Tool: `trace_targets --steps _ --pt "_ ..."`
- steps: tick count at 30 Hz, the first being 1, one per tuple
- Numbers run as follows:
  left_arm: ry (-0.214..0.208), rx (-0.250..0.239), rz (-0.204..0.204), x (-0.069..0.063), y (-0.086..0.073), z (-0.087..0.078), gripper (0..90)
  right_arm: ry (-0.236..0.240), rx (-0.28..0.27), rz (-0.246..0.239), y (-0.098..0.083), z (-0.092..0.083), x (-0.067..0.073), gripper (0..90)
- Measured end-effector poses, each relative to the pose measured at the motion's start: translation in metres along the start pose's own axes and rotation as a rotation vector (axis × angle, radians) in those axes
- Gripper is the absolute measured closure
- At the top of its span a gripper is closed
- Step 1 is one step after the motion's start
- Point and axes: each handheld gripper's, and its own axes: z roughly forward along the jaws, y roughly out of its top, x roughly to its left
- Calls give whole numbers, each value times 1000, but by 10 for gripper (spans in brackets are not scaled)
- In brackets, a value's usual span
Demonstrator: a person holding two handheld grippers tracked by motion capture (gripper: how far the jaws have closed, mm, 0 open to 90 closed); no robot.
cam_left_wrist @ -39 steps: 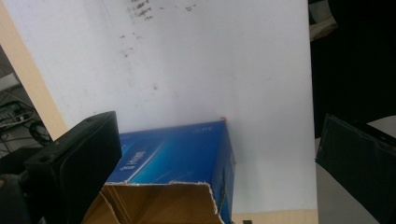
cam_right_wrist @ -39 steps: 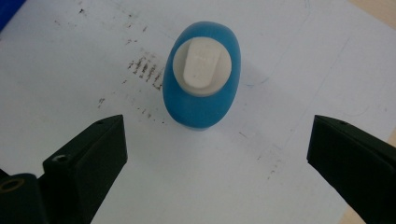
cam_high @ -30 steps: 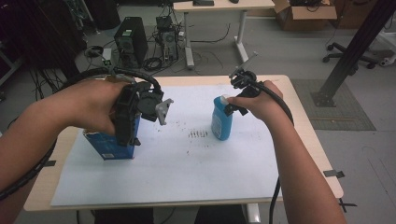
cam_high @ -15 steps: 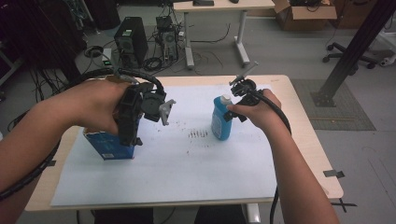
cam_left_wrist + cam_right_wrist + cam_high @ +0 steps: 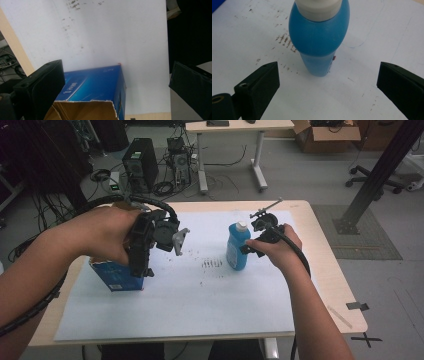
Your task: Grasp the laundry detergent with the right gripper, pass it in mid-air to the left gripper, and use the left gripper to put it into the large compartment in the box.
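The blue box (image 5: 95, 82) bears unreadable writing, under the wide-open left tool (image 5: 113, 85); the blue bottle (image 5: 319, 37) stands before the wide-open right tool (image 5: 328, 82).

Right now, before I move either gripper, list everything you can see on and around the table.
bottle: 1, blue with white cap, upright on the paper, right of centre
box: 1, blue cardboard, torn open top, on the paper's left side
paper sheet: 1, white, covers most of the table, dark specks near the middle
table: 1, light wood
computer towers: 2, dark, on the floor behind the table
far desk: 1, light top, behind
cardboard carton: 1, brown, on the floor at back
left gripper: 1, black, jaws open above the box
right gripper: 1, black, jaws open either side of the bottle
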Motion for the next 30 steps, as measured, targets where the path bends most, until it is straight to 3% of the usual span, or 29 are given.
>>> trace_targets --steps 17,30 --pt "-4 -5 3 1 1 5 4 -10 -61 -4 -15 26 4 39" --pt "-14 -5 1 1 1 10 4 -73 -162 -7 -25 43 8 32"
